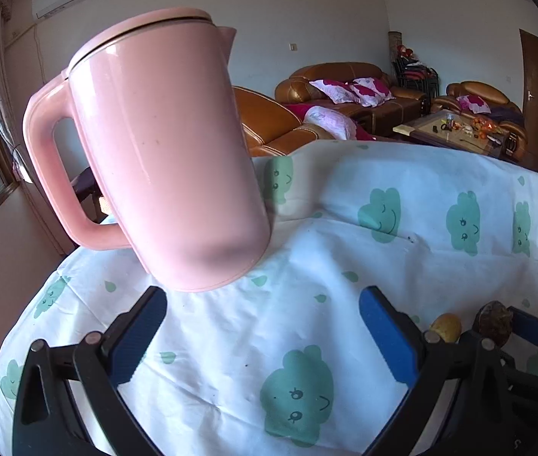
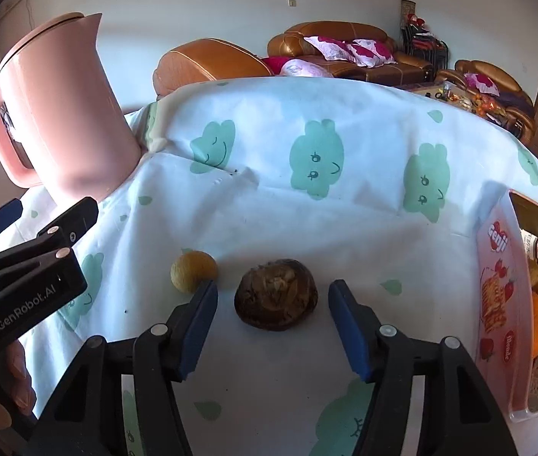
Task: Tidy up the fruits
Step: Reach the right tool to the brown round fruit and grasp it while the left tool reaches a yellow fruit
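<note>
Right hand-held gripper (image 2: 272,317) jaws apart, straddling a brown wrinkled fruit (image 2: 275,294) on the cloth-covered worktop (image 2: 307,220), pads clear of it. Small yellow fruit (image 2: 192,269) just left; box (image 2: 497,304) with oranges at right. Left hand-held gripper (image 1: 263,326) wide open, empty, near pink jug (image 1: 154,152).

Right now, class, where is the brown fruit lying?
In the right wrist view the brown fruit lies on the cloth between the open right tool's fingers, untouched, with the yellow fruit to its left and the box to its right.
</note>
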Tool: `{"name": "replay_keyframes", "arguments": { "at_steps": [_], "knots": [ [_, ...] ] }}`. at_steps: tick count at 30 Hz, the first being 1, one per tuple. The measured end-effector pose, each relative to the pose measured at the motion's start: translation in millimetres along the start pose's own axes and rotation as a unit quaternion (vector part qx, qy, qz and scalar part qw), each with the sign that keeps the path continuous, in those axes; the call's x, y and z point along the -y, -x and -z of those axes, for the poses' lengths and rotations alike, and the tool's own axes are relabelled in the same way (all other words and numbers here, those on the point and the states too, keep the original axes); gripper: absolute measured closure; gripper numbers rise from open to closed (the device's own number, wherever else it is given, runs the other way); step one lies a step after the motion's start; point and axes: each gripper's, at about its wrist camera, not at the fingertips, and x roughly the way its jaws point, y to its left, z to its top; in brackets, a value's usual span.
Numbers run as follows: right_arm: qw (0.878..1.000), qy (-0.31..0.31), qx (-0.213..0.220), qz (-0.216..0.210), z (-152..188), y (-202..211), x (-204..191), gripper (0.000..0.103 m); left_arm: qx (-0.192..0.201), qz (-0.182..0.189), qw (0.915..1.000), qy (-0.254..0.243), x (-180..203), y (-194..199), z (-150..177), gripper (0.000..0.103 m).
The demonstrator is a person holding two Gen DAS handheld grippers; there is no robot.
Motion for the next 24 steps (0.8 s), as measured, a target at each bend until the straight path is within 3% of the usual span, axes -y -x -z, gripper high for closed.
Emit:
{"name": "replay_keyframes", "arguments": {
  "at_steps": [1, 4, 7, 10, 14, 20, 24],
  "knots": [
    [1.0, 0.0, 0.003, 0.008, 0.5, 2.7, 0.1, 0.058, 0.0, 0.005, 1.0, -0.005, 2.8, 0.4, 0.9, 0.0],
    [1.0, -0.013, 0.021, -0.007, 5.6, 16.4, 7.7, 0.058, 0.002, 0.029, 0.9994, -0.019, 10.6, 2.6, 2.3, 0.0],
    [0.997, -0.018, 0.08, -0.003, 17.1, 46.0, 15.8, 0.058, 0.013, 0.076, 0.9968, -0.02, 17.6, 11.0, 2.3, 0.0],
    [0.991, -0.006, 0.13, 0.027, 34.1, 78.3, 21.5, 0.058, 0.016, 0.131, 0.9908, -0.031, 31.9, 19.7, 2.1, 0.003],
    [0.988, 0.0, 0.149, 0.04, 56.0, 105.0, 33.0, 0.058, 0.003, 0.152, 0.9858, -0.071, 60.8, 18.0, 4.0, 0.022],
    [0.988, -0.015, 0.151, 0.033, 67.1, 117.4, 45.7, 0.058, -0.075, 0.168, 0.9781, -0.097, 94.7, -14.5, 2.8, 0.055],
    [0.989, -0.028, 0.142, 0.021, 65.2, 110.6, 50.8, 0.058, -0.09, 0.183, 0.975, -0.089, 94.7, -20.7, 4.2, 0.059]
  ]
}}
